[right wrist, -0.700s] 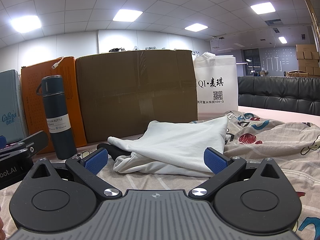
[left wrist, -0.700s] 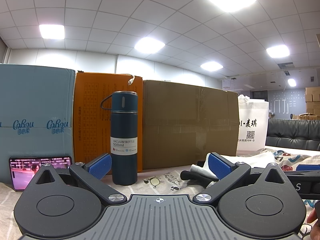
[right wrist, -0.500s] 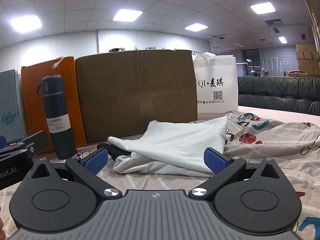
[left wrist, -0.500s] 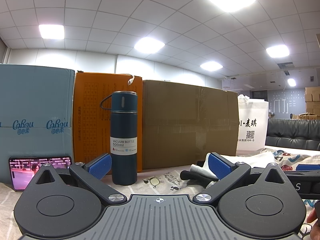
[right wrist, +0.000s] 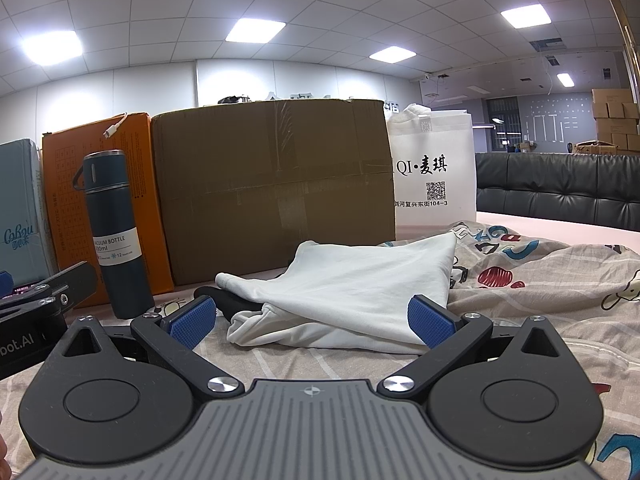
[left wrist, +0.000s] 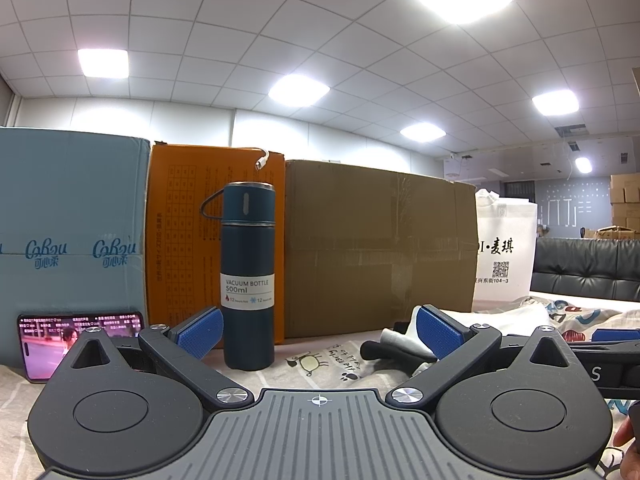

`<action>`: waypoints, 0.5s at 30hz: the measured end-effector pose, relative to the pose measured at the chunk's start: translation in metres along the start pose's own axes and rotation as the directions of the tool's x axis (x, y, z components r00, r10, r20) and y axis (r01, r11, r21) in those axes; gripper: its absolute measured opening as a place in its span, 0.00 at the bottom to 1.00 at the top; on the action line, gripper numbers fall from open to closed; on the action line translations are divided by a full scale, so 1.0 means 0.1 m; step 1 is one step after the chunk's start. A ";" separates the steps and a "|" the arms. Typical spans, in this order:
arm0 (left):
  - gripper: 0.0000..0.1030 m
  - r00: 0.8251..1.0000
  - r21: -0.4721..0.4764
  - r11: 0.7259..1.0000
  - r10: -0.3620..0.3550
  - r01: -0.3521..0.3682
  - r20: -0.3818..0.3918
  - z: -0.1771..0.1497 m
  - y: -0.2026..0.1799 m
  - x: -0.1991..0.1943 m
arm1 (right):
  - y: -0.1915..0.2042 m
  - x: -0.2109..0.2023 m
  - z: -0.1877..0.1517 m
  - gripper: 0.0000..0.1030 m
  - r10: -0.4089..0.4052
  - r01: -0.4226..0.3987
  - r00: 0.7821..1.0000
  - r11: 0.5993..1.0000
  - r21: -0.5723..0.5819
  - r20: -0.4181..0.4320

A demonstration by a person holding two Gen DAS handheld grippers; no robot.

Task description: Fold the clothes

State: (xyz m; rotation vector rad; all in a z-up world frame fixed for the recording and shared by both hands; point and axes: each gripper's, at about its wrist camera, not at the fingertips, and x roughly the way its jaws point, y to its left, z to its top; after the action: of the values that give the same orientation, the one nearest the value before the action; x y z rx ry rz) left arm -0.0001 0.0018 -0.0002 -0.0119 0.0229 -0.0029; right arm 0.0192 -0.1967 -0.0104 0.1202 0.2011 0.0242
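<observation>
An open-plan office doubling as a storeroom: a suspended grid ceiling (left wrist: 320, 40) with recessed light panels (right wrist: 256, 30) runs the length of the room above plain white walls. Stacks of cardboard cartons (right wrist: 616, 120) line the far end beside a dark wall panel (right wrist: 548, 120), and a black leather sofa (right wrist: 560, 196) stands behind the work surface. That surface is covered by a cartoon-print sheet (right wrist: 540, 272), with shipping boxes, a brown carton (right wrist: 272, 188), an orange box (left wrist: 180, 240) and a pale blue one (left wrist: 68, 220), lined up along its back edge next to a white printed tote bag (right wrist: 432, 176).
</observation>
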 end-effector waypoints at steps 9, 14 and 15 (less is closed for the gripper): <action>1.00 1.000 0.002 1.000 -0.001 0.001 -0.001 0.00 -0.01 0.00 | 0.00 0.00 -0.01 1.00 0.001 -0.001 1.000 1.000 0.000 -0.002; 1.00 1.000 0.002 1.000 -0.002 0.002 -0.001 0.00 -0.01 0.01 | -0.01 0.00 0.01 1.00 0.001 -0.001 1.000 1.000 0.000 -0.002; 1.00 1.000 0.002 1.000 -0.002 0.002 -0.001 0.00 -0.01 0.01 | -0.01 0.00 0.01 1.00 0.001 -0.001 1.000 1.000 0.000 -0.001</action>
State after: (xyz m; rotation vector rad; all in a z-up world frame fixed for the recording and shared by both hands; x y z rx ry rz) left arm 0.0008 0.0011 0.0001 -0.0097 0.0237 -0.0045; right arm 0.0190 -0.1977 -0.0098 0.1199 0.2023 0.0252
